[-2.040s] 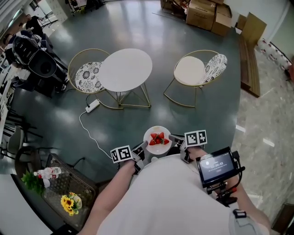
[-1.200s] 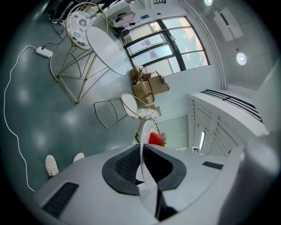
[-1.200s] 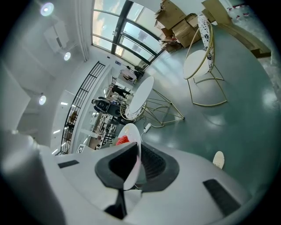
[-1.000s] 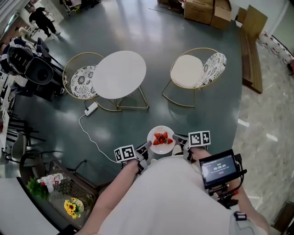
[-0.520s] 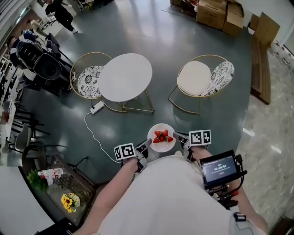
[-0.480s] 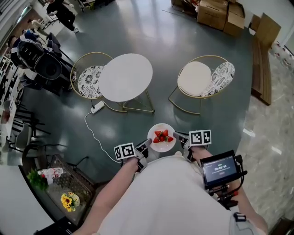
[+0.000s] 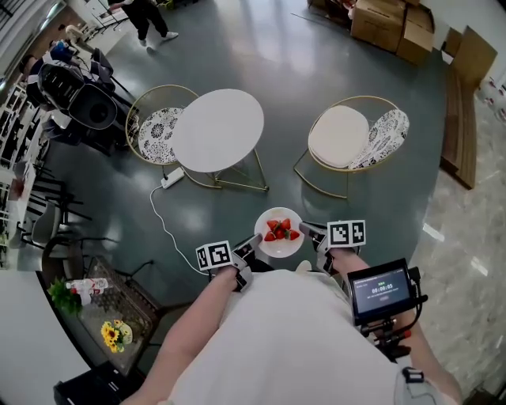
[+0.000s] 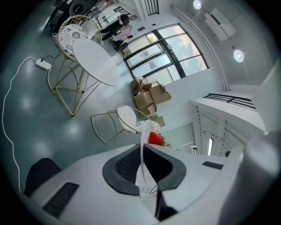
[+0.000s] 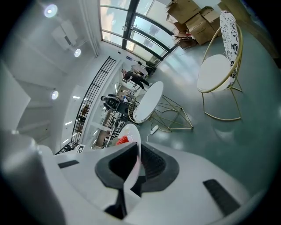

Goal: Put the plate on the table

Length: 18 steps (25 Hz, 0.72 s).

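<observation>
A white plate with strawberries hangs above the green floor, close to the person's body. My left gripper is shut on the plate's left rim and my right gripper is shut on its right rim. The left gripper view shows the plate edge-on between the jaws with a strawberry beyond it. The plate also stands edge-on between the jaws in the right gripper view. The round white table stands farther ahead and to the left, with nothing on it.
Two gold wire chairs flank the table: one with a patterned cushion at left, one with a white seat at right. A white power strip and cable lie on the floor. Cardboard boxes are stacked at the back. A person walks at top left.
The head view has shifted a little, so the table and chairs sit slightly differently in frame. The plate stays held between both grippers. The person at top left has walked to the right.
</observation>
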Tool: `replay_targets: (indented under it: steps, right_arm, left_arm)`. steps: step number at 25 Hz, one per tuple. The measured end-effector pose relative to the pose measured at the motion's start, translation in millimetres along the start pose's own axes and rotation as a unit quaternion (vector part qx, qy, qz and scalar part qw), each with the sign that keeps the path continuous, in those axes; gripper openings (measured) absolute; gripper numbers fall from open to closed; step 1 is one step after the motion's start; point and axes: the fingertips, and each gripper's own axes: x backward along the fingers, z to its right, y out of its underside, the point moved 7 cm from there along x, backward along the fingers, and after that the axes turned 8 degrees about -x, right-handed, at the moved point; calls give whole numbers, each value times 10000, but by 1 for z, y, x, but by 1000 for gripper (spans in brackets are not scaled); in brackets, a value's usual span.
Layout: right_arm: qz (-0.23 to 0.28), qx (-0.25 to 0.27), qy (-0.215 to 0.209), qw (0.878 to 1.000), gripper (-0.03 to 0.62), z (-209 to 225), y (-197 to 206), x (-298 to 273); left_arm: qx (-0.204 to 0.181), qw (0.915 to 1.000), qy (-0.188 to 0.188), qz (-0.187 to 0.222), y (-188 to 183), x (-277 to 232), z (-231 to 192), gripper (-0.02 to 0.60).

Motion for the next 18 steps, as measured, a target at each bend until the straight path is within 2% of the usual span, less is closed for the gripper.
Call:
replay_targets:
  steps: [7, 11, 18]
  right_arm:
    - [-46, -49, -91, 9999, 28, 6, -11, -17]
    - [-3, -141, 76, 9999, 28, 15, -20, -23]
    - [218, -160, 360, 9990, 28, 17, -75, -24]
  left_arm:
    - [118, 9999, 9, -10, -13, -2, -11, 18]
    - [139, 9997, 100, -173, -25, -19, -26, 18]
    - [81, 9981, 450, -419, -76, -64, -30, 18]
